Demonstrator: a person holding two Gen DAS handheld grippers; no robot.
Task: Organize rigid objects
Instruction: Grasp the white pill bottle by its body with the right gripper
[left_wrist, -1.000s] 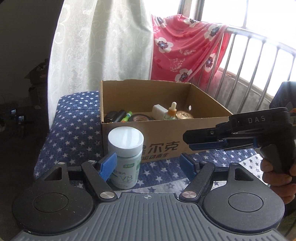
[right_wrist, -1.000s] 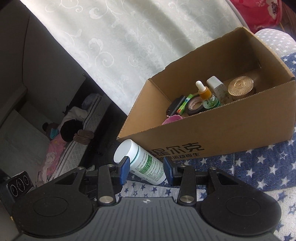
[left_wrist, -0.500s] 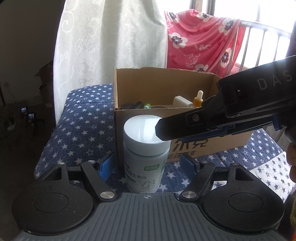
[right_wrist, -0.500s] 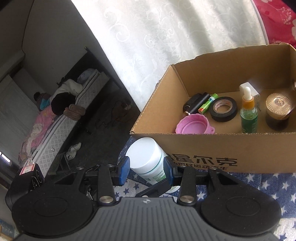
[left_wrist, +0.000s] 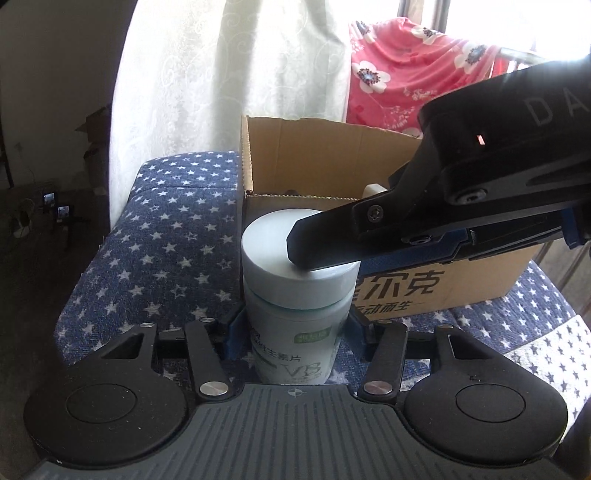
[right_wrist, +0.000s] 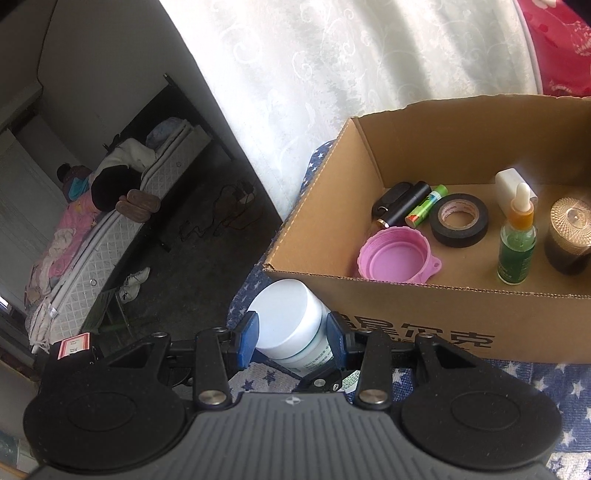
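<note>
I see the white vitamin bottle (left_wrist: 295, 295) upright — long axis vertical, cap up — just in front of the cardboard box (left_wrist: 461, 288). My left gripper (left_wrist: 291, 332) is closing around its body; my right gripper (right_wrist: 291, 332) clamps its cap.

White bottle (left_wrist: 291, 325) with a pale lid and green label print, sitting on navy cloth (left_wrist: 162, 236) dotted with white stars. Plain brown cardboard box (right_wrist: 436, 321), black lettering on the front. Inside: pink cup (right_wrist: 395, 254), black tape roll (right_wrist: 460, 219), green dropper bottle (right_wrist: 517, 243), gold-lidded jar (right_wrist: 570, 236). Red floral fabric (left_wrist: 402, 77) behind, white patterned curtain (left_wrist: 236, 77).
</note>
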